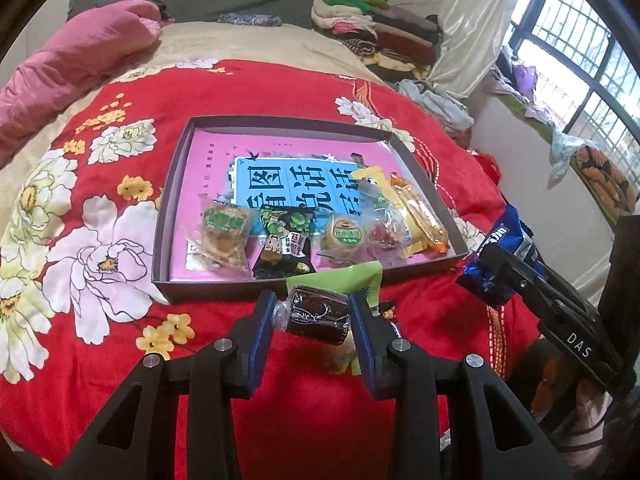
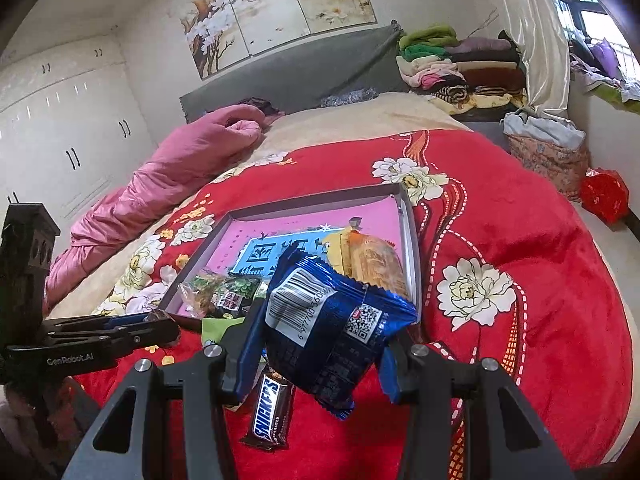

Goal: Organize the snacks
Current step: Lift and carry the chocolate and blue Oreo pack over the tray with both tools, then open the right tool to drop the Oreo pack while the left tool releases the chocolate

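Bedroom, bed spread with a red floral blanket [image 1: 280,420]; pink quilt [image 1: 72,60] bunched at ten o'clock, folded clothes stack [image 1: 372,24] at one o'clock.

Shallow cardboard box lid [image 1: 176,184] at centre, lined with a pink picture book [image 1: 224,152]. Along its near edge, left to right: clear-wrapped pastry [image 1: 224,236], dark green-and-black snack packet [image 1: 284,240], round wrapped cake [image 1: 346,236], red wrapped sweet [image 1: 382,236], long orange wafer packs [image 1: 420,216] at the right wall.

Left gripper [image 1: 314,316], at six o'clock before the lid: pinching a clear-wrapped brown cake [image 1: 316,314], above a green packet [image 1: 360,280].

Right gripper [image 2: 320,344], at four o'clock of the lid: clamped on a blue foil biscuit packet [image 2: 332,332], held off the blanket.

Snickers bar [image 2: 268,412] lies on the blanket beneath that packet.
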Tool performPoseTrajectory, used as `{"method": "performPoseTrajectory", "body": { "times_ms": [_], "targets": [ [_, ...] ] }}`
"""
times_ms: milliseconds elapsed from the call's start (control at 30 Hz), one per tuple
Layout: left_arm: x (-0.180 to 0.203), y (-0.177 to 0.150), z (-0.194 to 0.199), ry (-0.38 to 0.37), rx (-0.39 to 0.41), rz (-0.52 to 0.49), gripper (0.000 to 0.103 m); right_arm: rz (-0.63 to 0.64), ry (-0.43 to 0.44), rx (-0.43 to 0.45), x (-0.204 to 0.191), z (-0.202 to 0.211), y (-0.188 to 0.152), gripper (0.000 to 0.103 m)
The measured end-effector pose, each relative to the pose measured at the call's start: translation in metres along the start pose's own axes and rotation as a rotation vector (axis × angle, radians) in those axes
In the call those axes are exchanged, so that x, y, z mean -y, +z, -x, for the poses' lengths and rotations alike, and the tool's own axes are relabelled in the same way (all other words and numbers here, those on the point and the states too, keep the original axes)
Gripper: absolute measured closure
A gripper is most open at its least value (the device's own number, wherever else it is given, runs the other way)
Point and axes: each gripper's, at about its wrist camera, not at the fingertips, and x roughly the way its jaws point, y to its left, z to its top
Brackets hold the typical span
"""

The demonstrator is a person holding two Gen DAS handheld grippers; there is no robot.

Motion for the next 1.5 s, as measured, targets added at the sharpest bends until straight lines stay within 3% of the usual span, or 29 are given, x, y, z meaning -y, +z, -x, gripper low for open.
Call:
{"method": "performPoseTrajectory", "body": {
  "times_ms": [700,1100,1500],
  "targets": [
    [-0.004,0.018,-0.003,0.028,0.029,0.007,0.064,0.008,0.020,0.036,0.002,0.003,0.008,0.054],
    [-0.019,0.034,-0.008,0.027,0.048,0.060,0.064,0.044,0.018,0.042,0.002,-0.004,0.018,0.054],
    [-0.037,0.032,-0.022,0.107,0.037,0.066,0.064,0.025,0.023,0.033,0.016,-0.016,0.027,0.054]
  ]
}}
